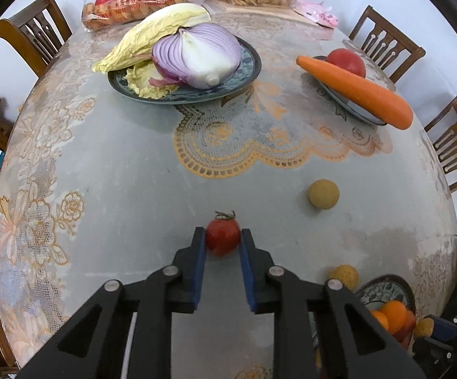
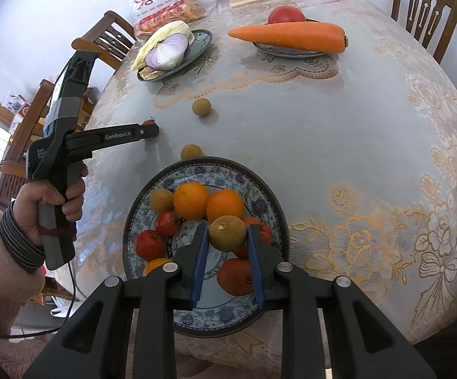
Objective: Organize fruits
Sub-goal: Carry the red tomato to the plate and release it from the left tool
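Note:
My left gripper (image 1: pixel 222 237) is shut on a small red tomato (image 1: pixel 222 236) low over the table; it also shows in the right wrist view (image 2: pixel 149 129). My right gripper (image 2: pixel 228 233) is shut on a tan longan (image 2: pixel 227 233) and holds it above the blue-patterned fruit plate (image 2: pixel 260 189), which holds oranges (image 2: pixel 191 200), small red tomatoes (image 2: pixel 149 244) and another longan (image 2: pixel 161 200). Two loose longans lie on the table, one mid-table (image 1: pixel 323 194) (image 2: pixel 201 107) and one by the plate's far rim (image 2: pixel 191 152) (image 1: pixel 344 276).
A plate with a halved red onion (image 1: pixel 197 55) and cabbage leaves sits at the back. Another plate holds a carrot (image 1: pixel 355 91) and a large tomato (image 1: pixel 347 61). Bagged food lies at the far edge. Wooden chairs (image 1: pixel 29 31) ring the table.

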A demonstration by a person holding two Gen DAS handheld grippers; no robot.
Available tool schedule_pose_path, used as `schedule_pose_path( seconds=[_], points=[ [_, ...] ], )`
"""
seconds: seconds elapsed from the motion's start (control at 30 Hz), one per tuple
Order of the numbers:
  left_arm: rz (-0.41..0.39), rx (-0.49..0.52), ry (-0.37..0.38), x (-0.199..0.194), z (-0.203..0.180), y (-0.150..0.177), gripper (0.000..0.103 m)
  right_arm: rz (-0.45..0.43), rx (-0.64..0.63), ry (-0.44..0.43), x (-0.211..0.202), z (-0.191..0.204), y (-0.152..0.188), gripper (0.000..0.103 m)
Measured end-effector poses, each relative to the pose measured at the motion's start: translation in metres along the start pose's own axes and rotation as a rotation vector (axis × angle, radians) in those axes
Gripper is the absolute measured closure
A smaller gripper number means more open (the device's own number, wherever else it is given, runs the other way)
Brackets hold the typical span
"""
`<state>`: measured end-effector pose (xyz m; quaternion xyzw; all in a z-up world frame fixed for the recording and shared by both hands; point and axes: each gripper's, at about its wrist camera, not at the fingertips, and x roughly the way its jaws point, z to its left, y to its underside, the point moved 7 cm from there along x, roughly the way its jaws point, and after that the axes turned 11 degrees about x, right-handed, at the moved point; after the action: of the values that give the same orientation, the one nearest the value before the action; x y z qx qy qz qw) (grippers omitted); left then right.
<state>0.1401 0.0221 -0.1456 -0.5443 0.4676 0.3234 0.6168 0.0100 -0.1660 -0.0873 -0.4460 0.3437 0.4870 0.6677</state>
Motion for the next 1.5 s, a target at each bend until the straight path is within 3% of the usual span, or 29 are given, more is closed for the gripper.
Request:
schedule_pose_path(
  seconds=[0.43, 0.87, 1.5],
  points=[
    [-0.027, 0.005, 0.056, -0.038, -0.018, 0.013, 0.082, 0.003, -0.022, -0.011, 0.001, 0.011, 0.0, 0.077],
    [-0.032, 0.092, 0.143, -0.091, -0.055, 0.046, 0.082, 0.0, -0.043, -0.019, -0.004, 0.021, 0.007, 0.077],
    [0.086, 0.175, 0.201, -0.065, -0.089, 0.088, 0.082, 0.057, -0.018, -0.014, -0.001, 0.018, 0.038, 0.077]
  ],
)
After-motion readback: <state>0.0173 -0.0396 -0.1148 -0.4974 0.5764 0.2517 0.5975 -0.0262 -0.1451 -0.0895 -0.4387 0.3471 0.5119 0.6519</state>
